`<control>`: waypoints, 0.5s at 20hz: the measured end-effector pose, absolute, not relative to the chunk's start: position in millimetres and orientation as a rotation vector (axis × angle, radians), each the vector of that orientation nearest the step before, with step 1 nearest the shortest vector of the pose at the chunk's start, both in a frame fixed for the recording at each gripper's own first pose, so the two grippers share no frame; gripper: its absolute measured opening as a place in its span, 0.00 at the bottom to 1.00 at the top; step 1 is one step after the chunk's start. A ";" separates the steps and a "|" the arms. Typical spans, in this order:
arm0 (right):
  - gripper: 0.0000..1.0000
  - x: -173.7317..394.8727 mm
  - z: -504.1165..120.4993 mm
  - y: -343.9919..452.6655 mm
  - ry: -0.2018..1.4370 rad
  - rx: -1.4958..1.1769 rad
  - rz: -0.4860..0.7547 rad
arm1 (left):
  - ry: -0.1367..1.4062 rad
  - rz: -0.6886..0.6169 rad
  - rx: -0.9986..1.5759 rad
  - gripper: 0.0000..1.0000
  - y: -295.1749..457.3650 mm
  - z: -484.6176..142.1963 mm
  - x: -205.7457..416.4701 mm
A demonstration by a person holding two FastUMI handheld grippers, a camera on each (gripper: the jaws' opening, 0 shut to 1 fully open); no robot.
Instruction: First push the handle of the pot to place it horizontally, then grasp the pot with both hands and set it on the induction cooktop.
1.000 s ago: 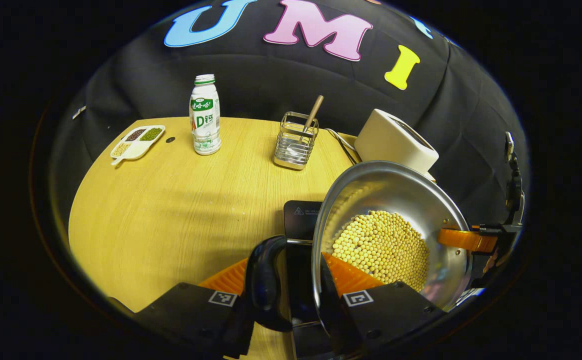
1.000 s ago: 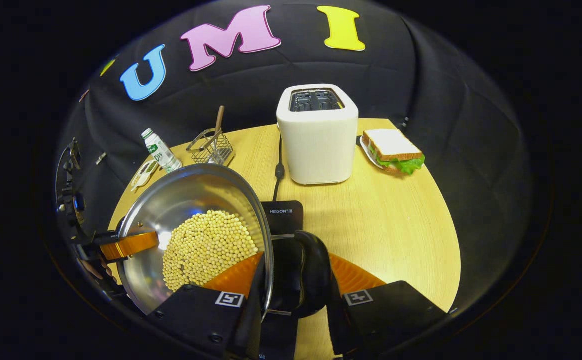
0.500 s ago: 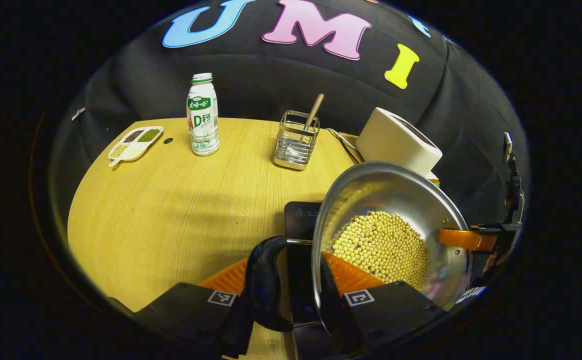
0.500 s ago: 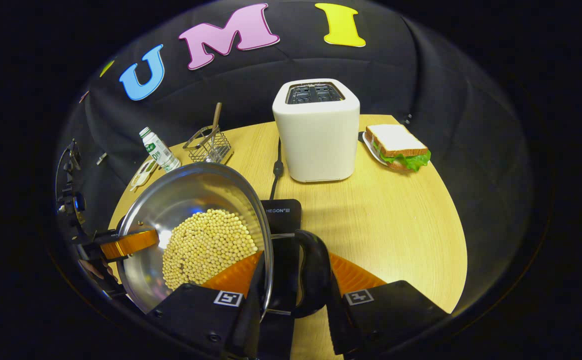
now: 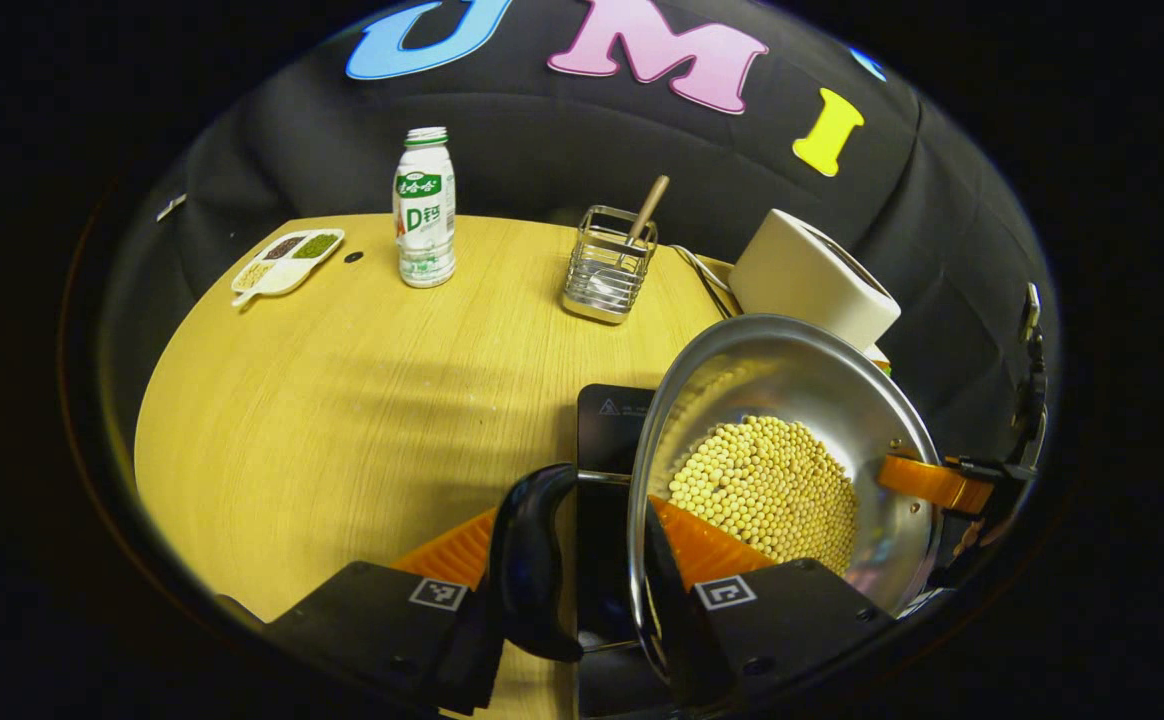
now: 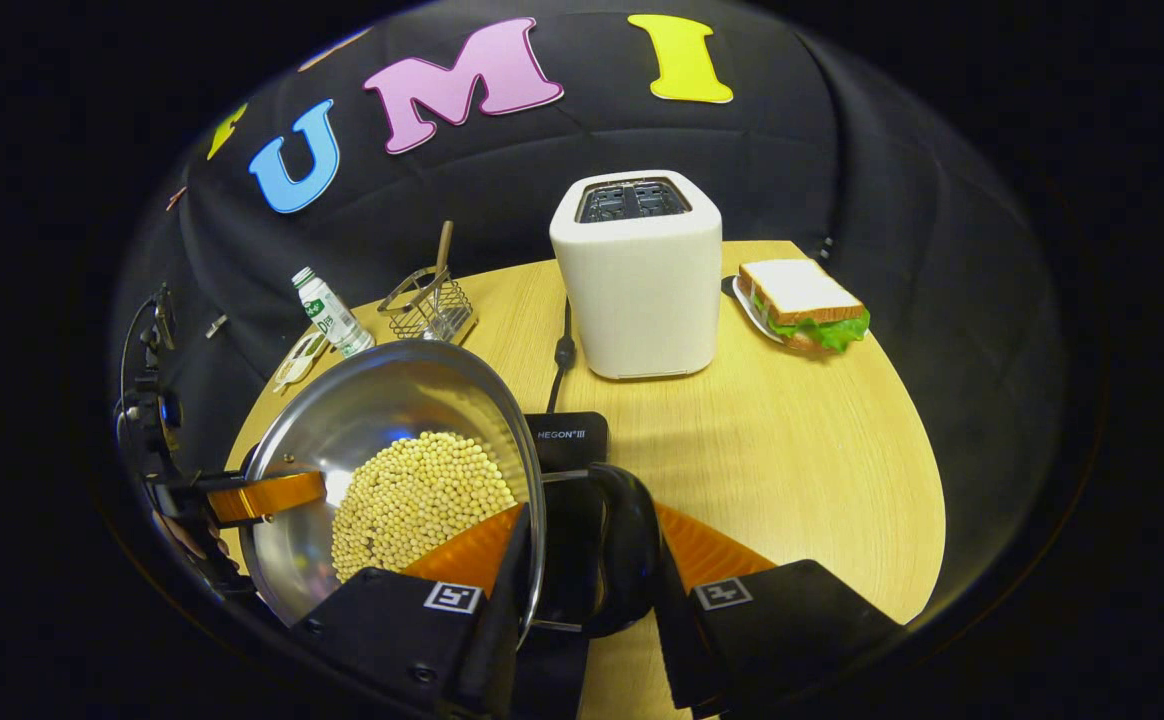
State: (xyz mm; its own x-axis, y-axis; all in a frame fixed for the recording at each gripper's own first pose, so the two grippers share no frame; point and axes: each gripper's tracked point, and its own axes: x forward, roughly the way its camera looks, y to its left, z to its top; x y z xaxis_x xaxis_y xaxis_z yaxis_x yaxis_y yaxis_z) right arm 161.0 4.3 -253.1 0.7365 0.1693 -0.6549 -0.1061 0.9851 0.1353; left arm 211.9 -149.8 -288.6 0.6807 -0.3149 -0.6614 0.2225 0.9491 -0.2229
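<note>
A steel pot [image 5: 792, 375] holding soybeans [image 5: 767, 490] hangs between both grippers, tilted, over the black induction cooktop [image 5: 610, 425]. My left gripper [image 5: 582, 610] is shut on the pot, one finger outside the black side handle [image 5: 527, 560] and the other inside the rim. In the right gripper view the pot [image 6: 382, 410] is at the left. My right gripper [image 6: 582, 610] is shut on it around its other black handle [image 6: 627, 545], with the cooktop [image 6: 567, 435] just beyond. Each view shows the opposite gripper at the pot's far rim.
A white toaster [image 6: 637, 275] with its cable [image 6: 562, 350] stands behind the cooktop, and a sandwich on a plate [image 6: 802, 305] is to its right. A wire basket [image 5: 607, 265], a drink bottle [image 5: 425, 210] and a divided dish [image 5: 287, 260] line the table's far side.
Both grippers, still shut on the pot, have shifted slightly. The table objects sit a little differently in both views, and more of the cooktop shows past the pot's rim.
</note>
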 end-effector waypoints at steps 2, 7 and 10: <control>0.63 160.7 -253.2 0.7 0.719 0.073 0.138 | 0.784 -0.278 -0.119 0.75 -148.9 -292.3 208.5; 0.90 145.3 -236.5 -8.4 0.658 0.017 0.098 | 0.765 -0.205 -0.057 0.99 -134.7 -286.8 202.1; 1.00 128.2 -216.9 -17.6 0.599 0.011 0.034 | 0.708 -0.194 -0.018 0.98 -121.3 -266.4 188.9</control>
